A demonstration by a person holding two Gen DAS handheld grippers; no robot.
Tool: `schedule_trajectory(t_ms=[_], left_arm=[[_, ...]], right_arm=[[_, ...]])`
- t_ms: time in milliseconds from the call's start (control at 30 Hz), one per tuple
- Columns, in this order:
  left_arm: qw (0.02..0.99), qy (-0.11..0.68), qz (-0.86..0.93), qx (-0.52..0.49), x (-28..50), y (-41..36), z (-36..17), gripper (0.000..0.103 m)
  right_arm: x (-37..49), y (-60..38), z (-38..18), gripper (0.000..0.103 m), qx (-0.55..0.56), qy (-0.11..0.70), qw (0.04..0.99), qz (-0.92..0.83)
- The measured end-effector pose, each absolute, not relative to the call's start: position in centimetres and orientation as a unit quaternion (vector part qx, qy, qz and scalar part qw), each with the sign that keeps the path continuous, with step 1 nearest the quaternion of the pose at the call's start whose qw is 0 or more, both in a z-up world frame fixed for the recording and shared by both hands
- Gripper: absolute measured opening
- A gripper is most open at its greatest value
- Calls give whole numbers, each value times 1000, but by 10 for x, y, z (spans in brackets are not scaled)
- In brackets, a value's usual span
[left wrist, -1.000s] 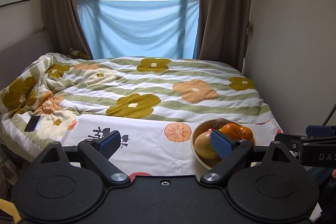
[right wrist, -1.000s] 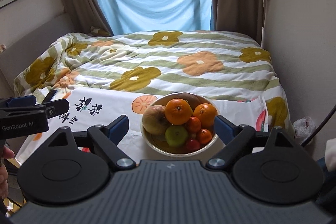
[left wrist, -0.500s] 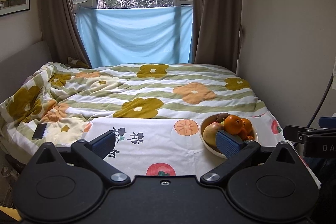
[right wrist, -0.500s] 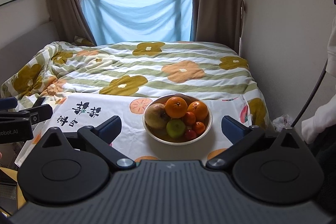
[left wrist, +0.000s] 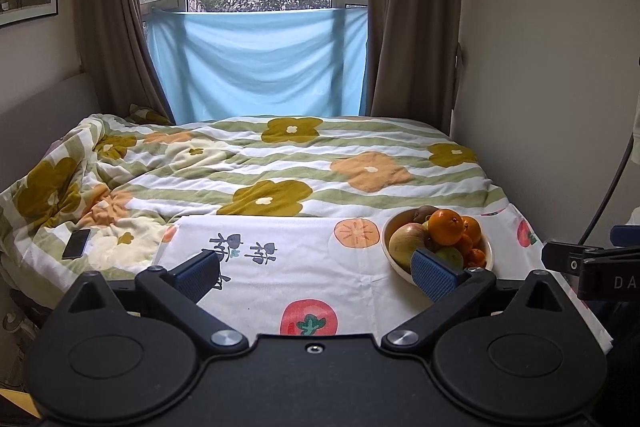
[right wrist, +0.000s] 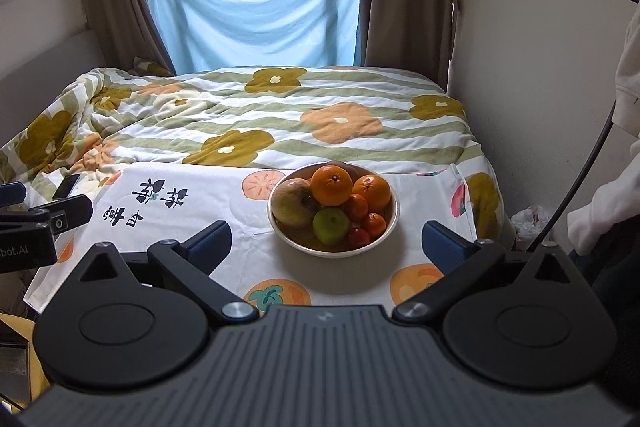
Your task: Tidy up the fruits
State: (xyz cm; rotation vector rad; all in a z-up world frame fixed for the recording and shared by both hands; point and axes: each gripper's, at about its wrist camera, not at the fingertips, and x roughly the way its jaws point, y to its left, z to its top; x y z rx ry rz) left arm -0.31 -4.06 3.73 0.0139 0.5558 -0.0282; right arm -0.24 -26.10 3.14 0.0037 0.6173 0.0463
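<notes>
Right gripper (right wrist: 326, 239) spread wide, empty, lined up on the bowl (right wrist: 280, 223) of fruit (right wrist: 331, 185) heaped on the printed cloth (right wrist: 180, 219) at the bed's foot. Left gripper (left wrist: 316, 273) also wide and empty, beside it over bare cloth, probably where pieces get laid out.

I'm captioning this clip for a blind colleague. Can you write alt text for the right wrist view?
A white bowl piled with oranges, a green apple and small red fruit sits on a fruit-print cloth at the foot of a bed. The open, empty right gripper frames it from below. Behind are a flowered quilt and a curtained window.
</notes>
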Motion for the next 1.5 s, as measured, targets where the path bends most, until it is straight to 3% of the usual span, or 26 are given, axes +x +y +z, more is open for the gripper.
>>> schedule_trajectory(t_ms=[1500], left_arm=[[964, 263, -22, 13, -3, -32, 37, 103]], right_arm=[[3, -261, 19, 103, 15, 326, 945, 10]])
